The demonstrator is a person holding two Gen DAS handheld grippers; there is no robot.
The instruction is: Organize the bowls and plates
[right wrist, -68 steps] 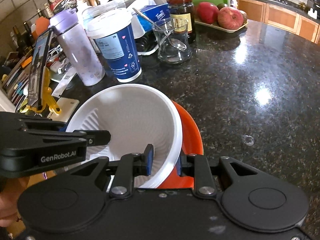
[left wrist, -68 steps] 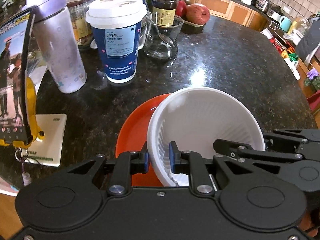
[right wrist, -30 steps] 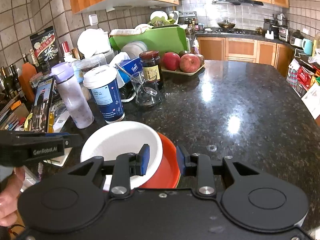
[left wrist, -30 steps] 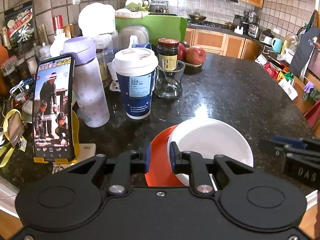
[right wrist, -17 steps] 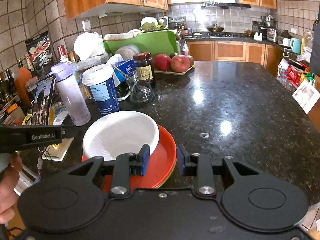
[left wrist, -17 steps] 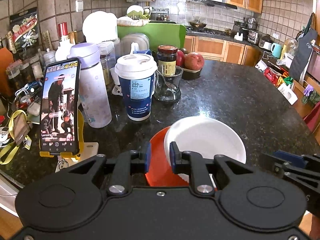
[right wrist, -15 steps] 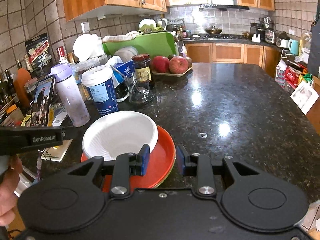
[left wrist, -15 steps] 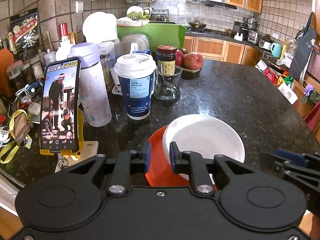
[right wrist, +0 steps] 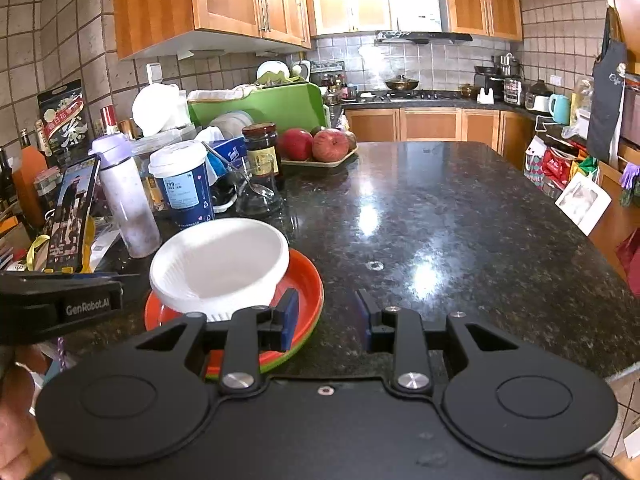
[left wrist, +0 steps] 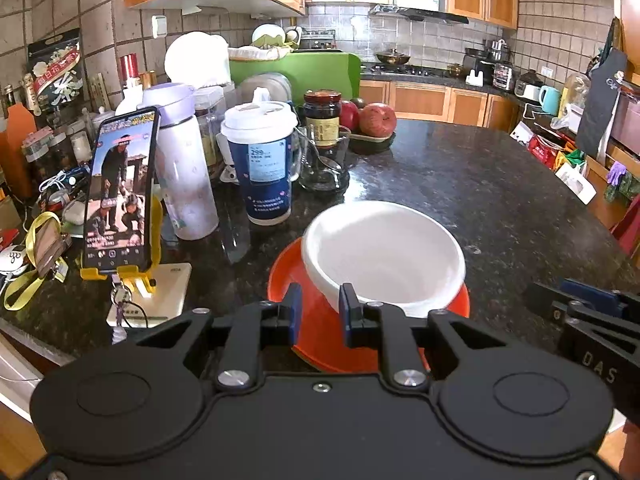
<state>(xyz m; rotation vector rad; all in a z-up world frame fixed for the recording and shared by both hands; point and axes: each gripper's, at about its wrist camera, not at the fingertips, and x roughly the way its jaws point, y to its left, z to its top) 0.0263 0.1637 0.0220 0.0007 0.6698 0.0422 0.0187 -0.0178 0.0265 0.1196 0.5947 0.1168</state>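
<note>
A white ribbed bowl (left wrist: 384, 248) (right wrist: 220, 256) stands upright on an orange plate (left wrist: 288, 280) (right wrist: 308, 280). A green plate edge (right wrist: 288, 360) shows under the orange one. In the left wrist view my left gripper (left wrist: 320, 312) sits just short of the bowl's near side, open a narrow gap, with only the plate showing behind the pads. To the right of the stack my right gripper (right wrist: 326, 316) is open, and its left pad hangs over the plate rim while the right one is over bare counter. Neither gripper touches the bowl.
Behind the stack stand a blue paper cup (left wrist: 264, 168), a purple bottle (left wrist: 180, 176), a phone on a yellow stand (left wrist: 120, 192), a glass with a spoon (left wrist: 324, 164), a jar (left wrist: 322, 116) and apples (left wrist: 376, 120). The dark granite counter (right wrist: 440, 220) spreads out to the right.
Both grippers held the tilted bowl's rim at first, then let go. They have drawn back from the stack, and the bowl now rests level on the orange plate.
</note>
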